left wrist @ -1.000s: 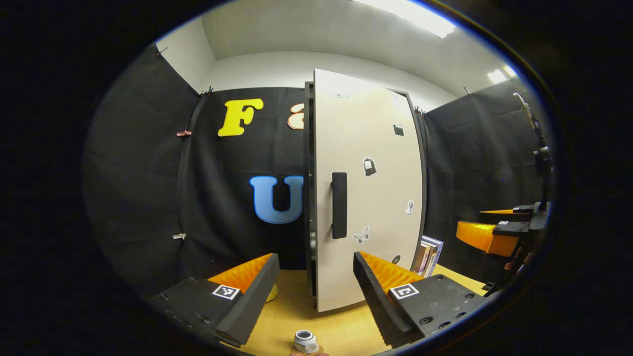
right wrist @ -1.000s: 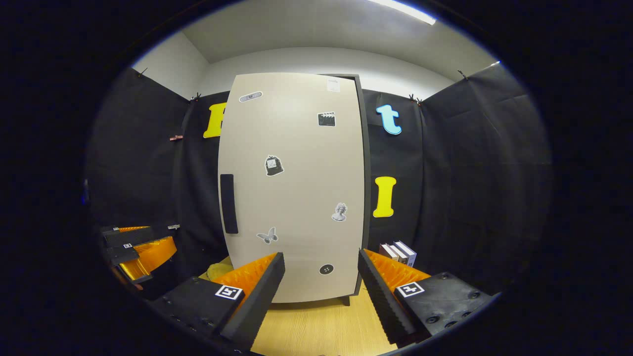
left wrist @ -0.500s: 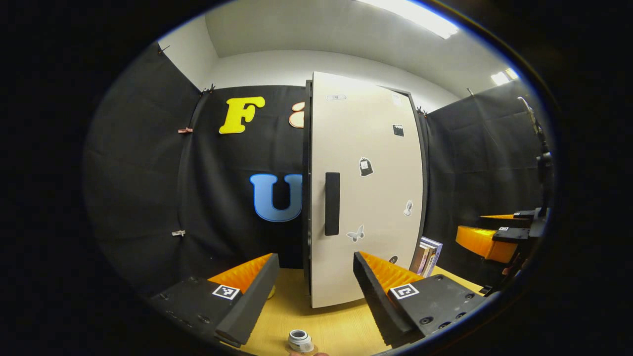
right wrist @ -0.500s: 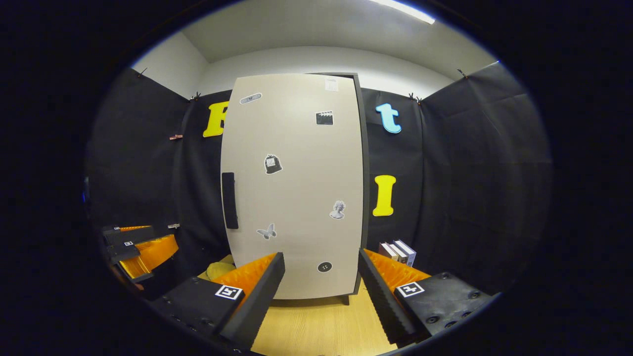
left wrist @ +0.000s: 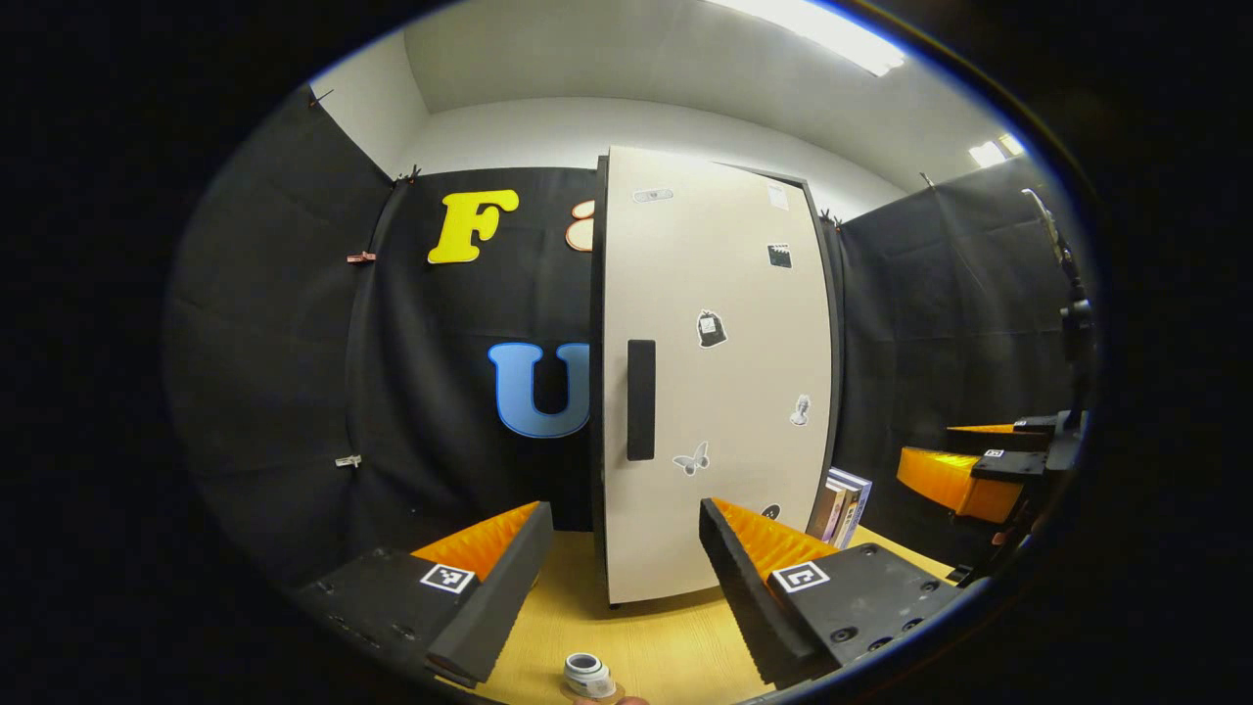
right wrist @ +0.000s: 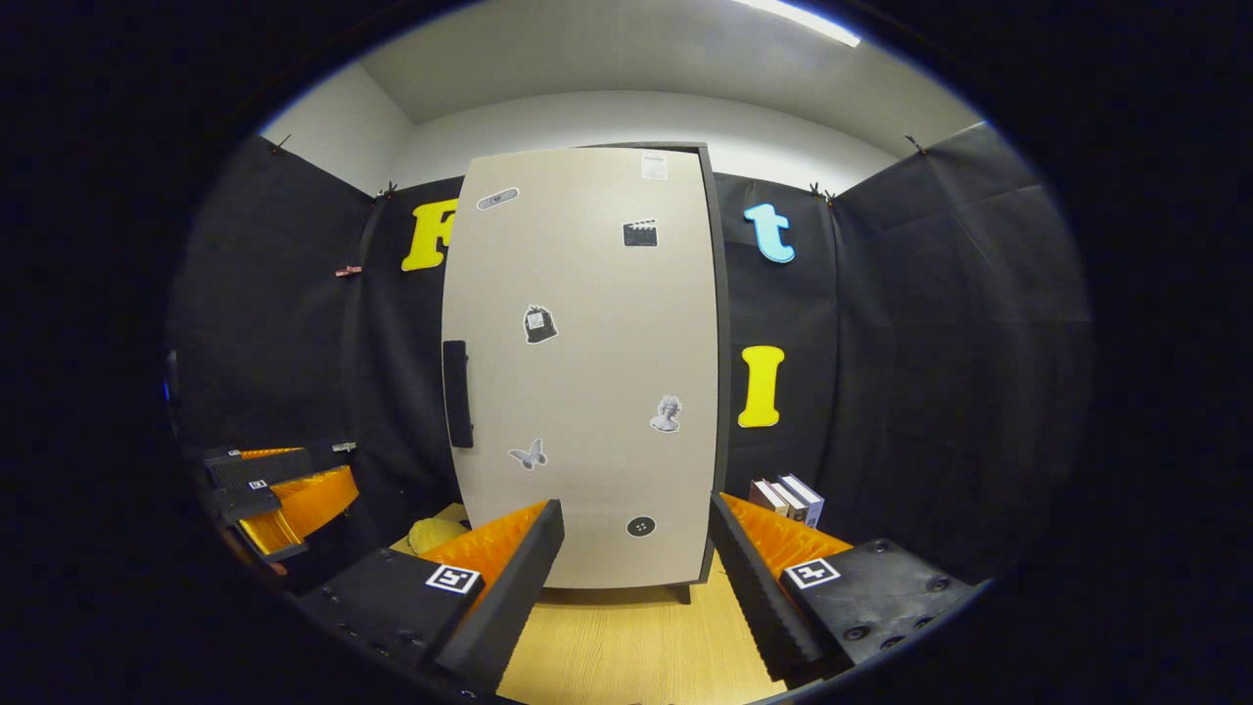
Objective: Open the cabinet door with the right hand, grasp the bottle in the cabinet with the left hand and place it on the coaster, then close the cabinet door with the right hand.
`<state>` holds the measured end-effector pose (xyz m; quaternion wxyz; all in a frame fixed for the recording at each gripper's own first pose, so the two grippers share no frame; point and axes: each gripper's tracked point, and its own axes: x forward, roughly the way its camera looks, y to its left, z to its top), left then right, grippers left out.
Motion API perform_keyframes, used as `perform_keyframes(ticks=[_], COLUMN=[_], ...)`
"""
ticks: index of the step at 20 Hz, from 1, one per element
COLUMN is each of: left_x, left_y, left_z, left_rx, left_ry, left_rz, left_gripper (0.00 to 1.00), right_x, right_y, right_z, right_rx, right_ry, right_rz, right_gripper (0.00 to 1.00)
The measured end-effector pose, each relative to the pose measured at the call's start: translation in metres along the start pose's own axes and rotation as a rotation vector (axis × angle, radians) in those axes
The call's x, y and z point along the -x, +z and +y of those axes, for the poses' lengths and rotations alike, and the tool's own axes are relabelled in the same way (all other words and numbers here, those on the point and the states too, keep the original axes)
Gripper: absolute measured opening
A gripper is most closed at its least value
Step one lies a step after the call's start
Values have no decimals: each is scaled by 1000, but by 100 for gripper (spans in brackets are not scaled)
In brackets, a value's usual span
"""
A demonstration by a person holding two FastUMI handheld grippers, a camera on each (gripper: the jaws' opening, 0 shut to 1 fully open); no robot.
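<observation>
The tall cabinet's pale door (left wrist: 715, 392) with its dark handle (left wrist: 641, 399) lies flat against the dark cabinet frame, stickers dotted over it. A small bottle with a pale cap (left wrist: 585, 674) stands on a coaster at the near table edge, just below my left gripper (left wrist: 624, 519), which is open and holds nothing. My right gripper (right wrist: 636, 509) is open too, facing the door (right wrist: 597, 392) from a short distance, well right of the handle (right wrist: 457, 394). The right gripper (left wrist: 964, 470) also shows far right in the left gripper view, the left gripper (right wrist: 284, 490) far left in the right gripper view.
The light wooden table (right wrist: 626, 646) runs under the cabinet. A few books (right wrist: 788, 499) stand upright to the right of the cabinet. A yellow lump (right wrist: 431, 536) lies on the table at the cabinet's left foot. Black cloth walls close in all around.
The door has swung from ajar to flat against the cabinet frame. Both grippers stayed open and have barely shifted.
</observation>
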<state>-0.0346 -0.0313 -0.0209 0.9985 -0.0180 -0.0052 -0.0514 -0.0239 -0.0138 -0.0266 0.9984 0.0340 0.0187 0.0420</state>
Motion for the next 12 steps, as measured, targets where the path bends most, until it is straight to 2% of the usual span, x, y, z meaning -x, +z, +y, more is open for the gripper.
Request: perform_keyframes(ticks=[12], left_x=[-6], left_y=[4], left_z=[-5], left_rx=[-16], left_ry=[16], left_rz=[-15], left_gripper=[95], right_x=[3], right_y=[14], right_z=[-5], right_rx=[-1], right_ry=[-1], right_rz=[-17], right_gripper=[97])
